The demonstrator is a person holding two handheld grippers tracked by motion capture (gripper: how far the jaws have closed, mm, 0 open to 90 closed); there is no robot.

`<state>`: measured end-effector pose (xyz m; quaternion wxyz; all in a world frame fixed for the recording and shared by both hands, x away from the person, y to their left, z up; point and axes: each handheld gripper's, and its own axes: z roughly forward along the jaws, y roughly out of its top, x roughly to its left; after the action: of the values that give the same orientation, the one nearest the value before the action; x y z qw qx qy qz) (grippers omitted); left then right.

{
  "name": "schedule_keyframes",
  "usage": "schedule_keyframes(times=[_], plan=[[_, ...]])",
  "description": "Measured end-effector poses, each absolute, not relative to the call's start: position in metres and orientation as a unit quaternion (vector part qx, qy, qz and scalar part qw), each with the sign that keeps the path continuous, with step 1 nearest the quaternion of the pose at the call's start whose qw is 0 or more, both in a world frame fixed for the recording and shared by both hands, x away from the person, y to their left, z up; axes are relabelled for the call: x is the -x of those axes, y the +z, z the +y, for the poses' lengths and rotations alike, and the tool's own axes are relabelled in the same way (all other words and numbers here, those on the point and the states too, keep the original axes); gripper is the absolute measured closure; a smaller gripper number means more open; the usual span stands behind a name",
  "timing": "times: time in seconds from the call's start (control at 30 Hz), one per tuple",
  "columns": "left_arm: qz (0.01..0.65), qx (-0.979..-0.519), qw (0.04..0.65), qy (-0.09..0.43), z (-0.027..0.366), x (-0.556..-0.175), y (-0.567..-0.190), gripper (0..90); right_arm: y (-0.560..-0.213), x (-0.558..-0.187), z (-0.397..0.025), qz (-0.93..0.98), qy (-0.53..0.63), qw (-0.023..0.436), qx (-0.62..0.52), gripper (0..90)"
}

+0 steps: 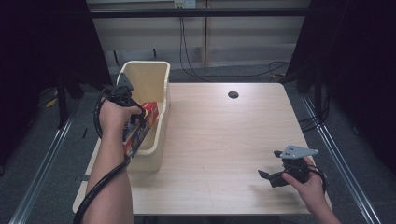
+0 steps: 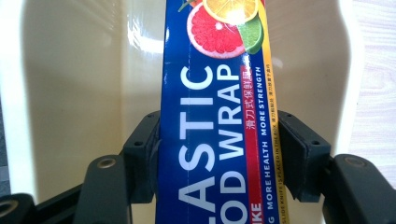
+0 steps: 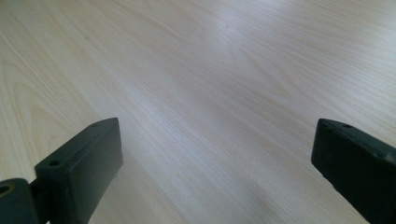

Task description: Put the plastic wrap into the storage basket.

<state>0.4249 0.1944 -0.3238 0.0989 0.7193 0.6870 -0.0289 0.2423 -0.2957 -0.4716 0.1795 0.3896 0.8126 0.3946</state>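
A long blue plastic wrap box (image 1: 140, 130) with a red end lies lengthwise over the cream bin (image 1: 154, 74) at the table's left. My left gripper (image 1: 133, 122) is shut on this box, and in the left gripper view both jaws press the sides of the plastic wrap box (image 2: 215, 140) above the cream bin's inside (image 2: 84, 79). The right gripper (image 1: 271, 177) rests low over the table's front right, held by a hand. Its jaws stand wide apart, and the right gripper (image 3: 217, 163) has bare wood between them.
The wooden table (image 1: 224, 140) has a dark round cable hole (image 1: 233, 94) near its far edge. Cables hang at the wall behind. Metal floor rails run along both sides of the table.
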Motion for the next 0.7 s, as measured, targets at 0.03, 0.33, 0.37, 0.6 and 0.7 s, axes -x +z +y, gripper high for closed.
schedule_keyframes(times=[0.03,0.33,0.37,0.6,0.7], plan=[[0.684,-0.723,0.095,-0.026,0.195,-0.425,-0.324,39.9,-0.471,-0.242,-0.296,0.813,0.394,0.178,-0.389,1.9],[0.683,-0.724,0.087,-0.028,0.193,-0.428,-0.327,39.5,-0.472,-0.242,-0.295,0.815,0.392,0.178,-0.389,1.9],[0.683,-0.725,0.086,-0.025,0.192,-0.428,-0.328,39.4,-0.472,-0.243,-0.295,0.815,0.391,0.180,-0.387,1.9],[0.685,-0.722,0.094,-0.017,0.192,-0.429,-0.322,38.4,-0.472,-0.243,-0.294,0.814,0.393,0.180,-0.387,1.9],[0.685,-0.722,0.101,-0.008,0.190,-0.428,-0.314,38.4,-0.472,-0.242,-0.295,0.814,0.392,0.178,-0.390,1.9]])
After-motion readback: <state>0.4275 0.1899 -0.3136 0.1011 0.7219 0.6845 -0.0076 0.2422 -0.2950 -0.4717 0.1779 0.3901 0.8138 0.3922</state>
